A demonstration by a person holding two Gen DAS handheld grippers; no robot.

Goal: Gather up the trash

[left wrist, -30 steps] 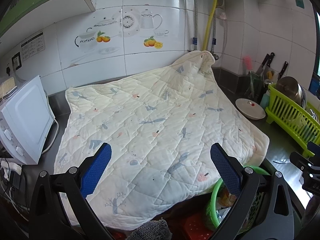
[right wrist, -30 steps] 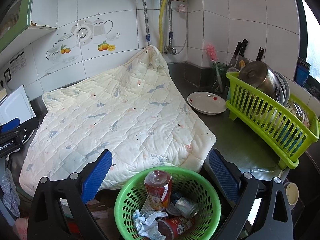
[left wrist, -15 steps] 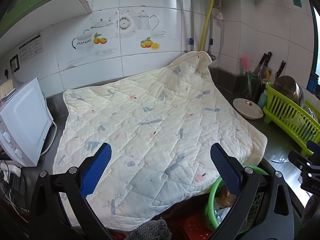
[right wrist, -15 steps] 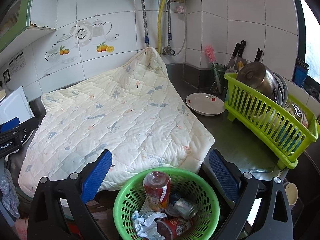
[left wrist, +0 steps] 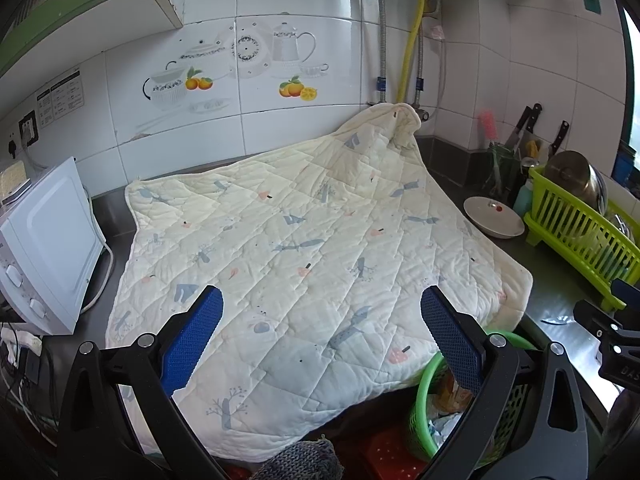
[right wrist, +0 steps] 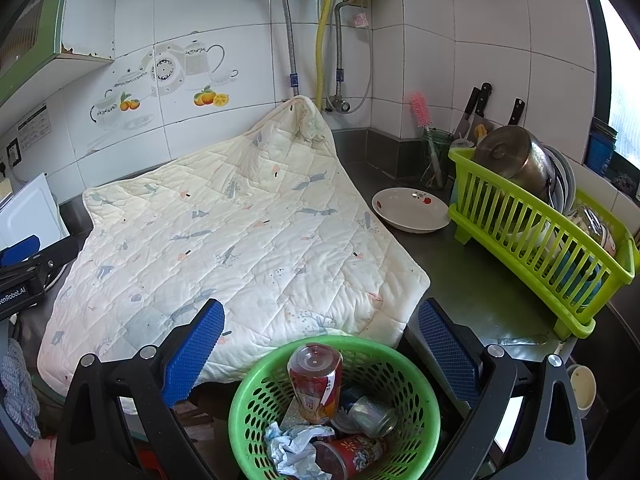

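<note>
White-tiled kitchen walls with teapot and fruit decals fill the upper half of both views; a dark steel counter (left wrist: 560, 304) runs below.

Left wrist view: left gripper (left wrist: 320, 328) at lower centre, blue pads spread wide, nothing between them. A cream quilted blanket (left wrist: 304, 240) covers most of the counter, hiding whatever lies under it; its far corner is propped up against the pipes at upper centre. White microwave (left wrist: 48, 248) at the left edge, partly cut off. At lower right, a green trash basket (left wrist: 424, 392) is mostly hidden behind the gripper's right finger; only a strip of rim and some pale crumpled contents show. A white plate (left wrist: 494, 222) sits at right beside a lime dish rack (left wrist: 580, 244). Part of the right gripper (left wrist: 608, 340) enters at the right edge; its jaws are out of frame here. A grey knitted item (left wrist: 300, 462) at the bottom edge is cut off and cannot be identified.

Right wrist view: right gripper (right wrist: 318, 332) at lower centre, pads wide apart and empty, directly above the trash basket (right wrist: 256, 392). Inside: an upright plastic bottle (right wrist: 316, 384) with a red label, a crushed can (right wrist: 372, 416), a red printed cup (right wrist: 352, 456) lying down, and crumpled paper (right wrist: 292, 448). The blanket's (right wrist: 240, 236) near edge overhangs just behind the basket rim. A steel pot (right wrist: 512, 156) lies tilted in the dish rack (right wrist: 540, 248); other dishes behind the slats are unclear. Knife handles (right wrist: 480, 100) stand at upper right.
</note>
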